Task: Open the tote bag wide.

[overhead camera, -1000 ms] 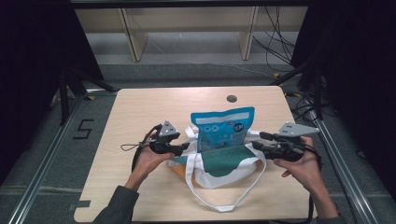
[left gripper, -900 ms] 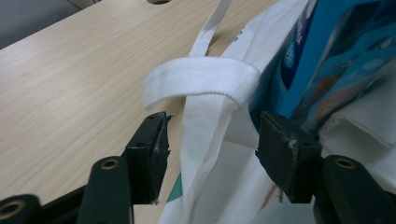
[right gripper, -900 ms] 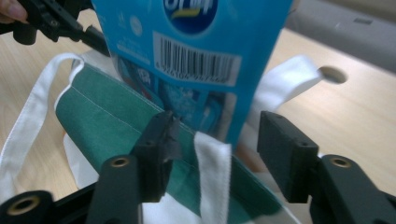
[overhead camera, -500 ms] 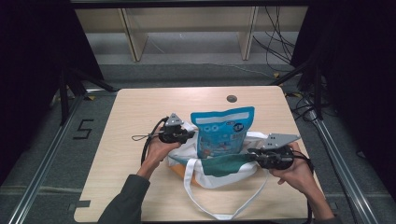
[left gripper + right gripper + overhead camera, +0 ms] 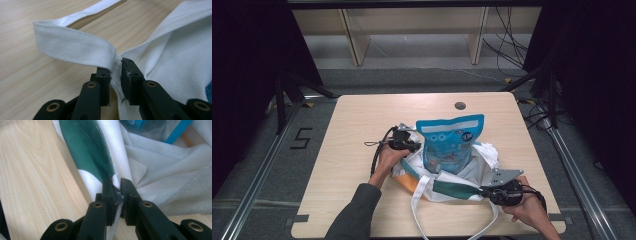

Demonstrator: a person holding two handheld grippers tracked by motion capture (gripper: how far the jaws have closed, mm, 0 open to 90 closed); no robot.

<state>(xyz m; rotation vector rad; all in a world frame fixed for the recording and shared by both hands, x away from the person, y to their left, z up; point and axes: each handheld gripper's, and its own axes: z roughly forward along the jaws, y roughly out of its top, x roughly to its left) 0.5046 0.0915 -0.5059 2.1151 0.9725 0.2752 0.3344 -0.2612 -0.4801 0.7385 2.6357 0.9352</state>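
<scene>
The left gripper [image 5: 115,75] pinches the bag [image 5: 472,165] rim where a white strap [image 5: 72,48] joins; the right gripper [image 5: 117,191] clamps the green-edged rim opposite. The blue pouch [image 5: 451,145] stands half inside the bag, mid-table. Uneven pulling could likely tip the pouch or slip the cloth free. The wooden table [image 5: 362,120] stands in a dark room with shelving [image 5: 412,30] behind.

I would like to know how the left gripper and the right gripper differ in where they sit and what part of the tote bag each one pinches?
The left gripper sits at the tote bag's far left, beside the blue pouch; the right gripper sits at the near right edge. The left gripper pinches white fabric where the white strap joins; the right gripper pinches the rim by the green panel. Both are shut on the bag.
</scene>
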